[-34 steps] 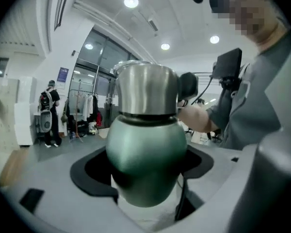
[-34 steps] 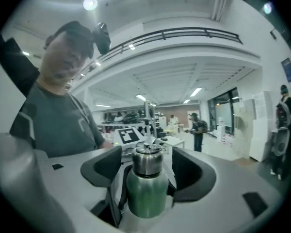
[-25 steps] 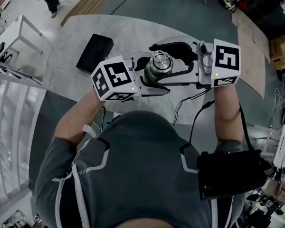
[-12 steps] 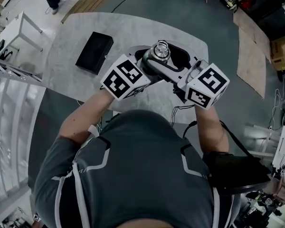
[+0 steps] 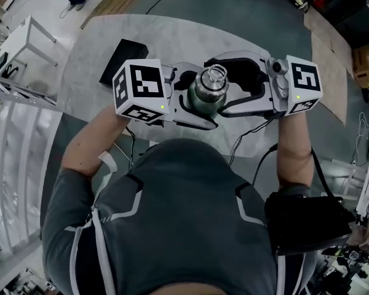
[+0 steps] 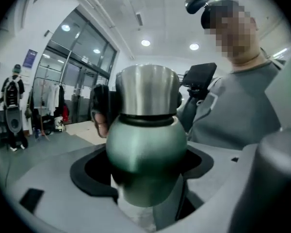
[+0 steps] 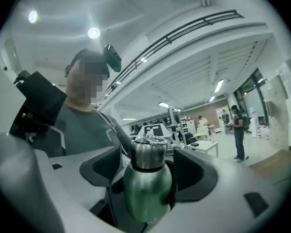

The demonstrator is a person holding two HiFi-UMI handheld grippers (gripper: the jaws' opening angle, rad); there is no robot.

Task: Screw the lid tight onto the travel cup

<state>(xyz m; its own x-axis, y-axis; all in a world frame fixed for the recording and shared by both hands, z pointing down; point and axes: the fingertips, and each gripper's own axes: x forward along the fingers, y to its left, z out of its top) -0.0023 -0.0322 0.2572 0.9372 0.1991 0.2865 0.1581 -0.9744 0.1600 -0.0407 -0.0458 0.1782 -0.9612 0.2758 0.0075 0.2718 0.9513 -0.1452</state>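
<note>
The travel cup (image 5: 204, 97) has a green body and a steel lid (image 5: 213, 77) with a wire loop, and it is held up above the table. My left gripper (image 5: 194, 98) is shut on the green body (image 6: 145, 144), which fills the space between its jaws. My right gripper (image 5: 215, 83) comes in from the right with its jaws on either side of the lid (image 7: 148, 154). Those jaws are opening, and its black pads (image 7: 196, 171) stand off the steel. The cup's base is hidden in all views.
Below lies a round pale table (image 5: 172, 35) with a black box (image 5: 120, 63) on its left part. Cables (image 5: 246, 134) trail off its near edge. A small white table (image 5: 24, 39) stands far left. A black device (image 5: 304, 223) hangs at the person's right hip.
My right gripper swung from low and tilted back up to level at the cup's right. My left gripper rolled and shifted left. The cup stayed in the left jaws.
</note>
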